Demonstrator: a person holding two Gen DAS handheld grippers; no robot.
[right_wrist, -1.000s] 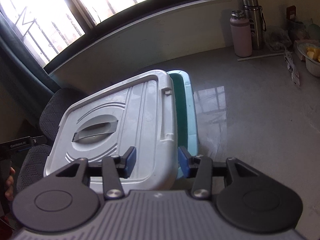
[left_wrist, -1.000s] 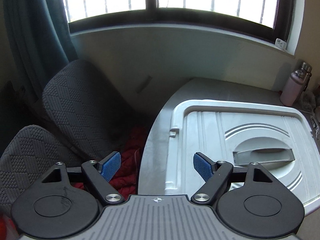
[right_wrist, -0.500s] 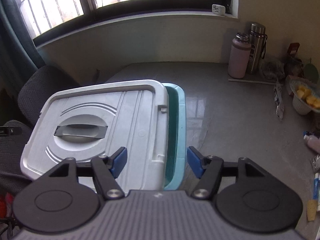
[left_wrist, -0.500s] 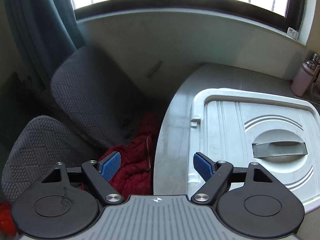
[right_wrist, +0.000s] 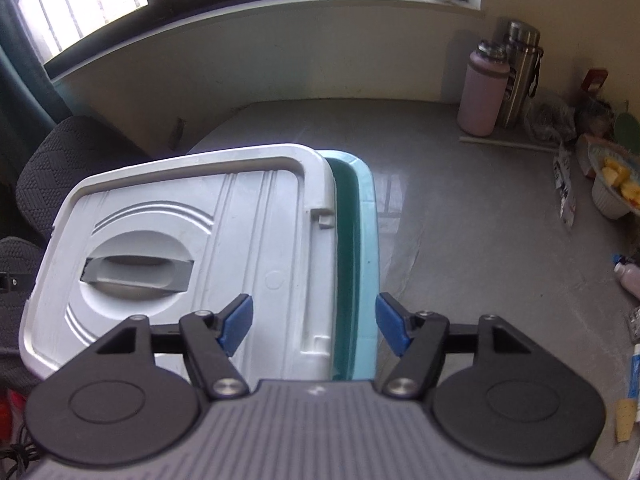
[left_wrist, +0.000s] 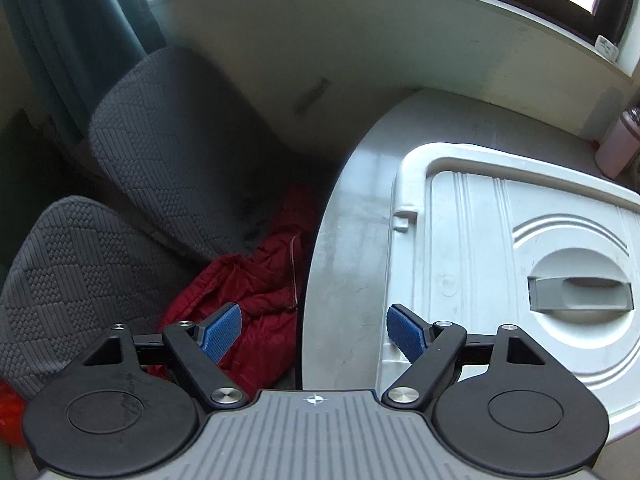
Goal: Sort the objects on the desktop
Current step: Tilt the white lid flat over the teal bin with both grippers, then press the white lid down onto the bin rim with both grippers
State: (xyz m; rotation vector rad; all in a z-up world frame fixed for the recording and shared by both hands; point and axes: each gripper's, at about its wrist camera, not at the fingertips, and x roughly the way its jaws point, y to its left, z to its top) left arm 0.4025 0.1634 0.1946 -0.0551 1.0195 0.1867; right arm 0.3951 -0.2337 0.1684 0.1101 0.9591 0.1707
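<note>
Only the right view shows the teal bin (right_wrist: 362, 240) under the shifted lid (right_wrist: 192, 240) (both hand-held grippers spread, empty).

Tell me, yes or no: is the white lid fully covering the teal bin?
No, the white lid sits shifted to the left, leaving a strip of the teal bin open along its right side.

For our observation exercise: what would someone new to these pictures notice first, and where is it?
The big white lid with a grey handle fills the middle, slid left to bare a strip of the teal bin beneath. Both open grippers, left and right, hang over its near edges. A red jacket lies by the grey chair.
</note>
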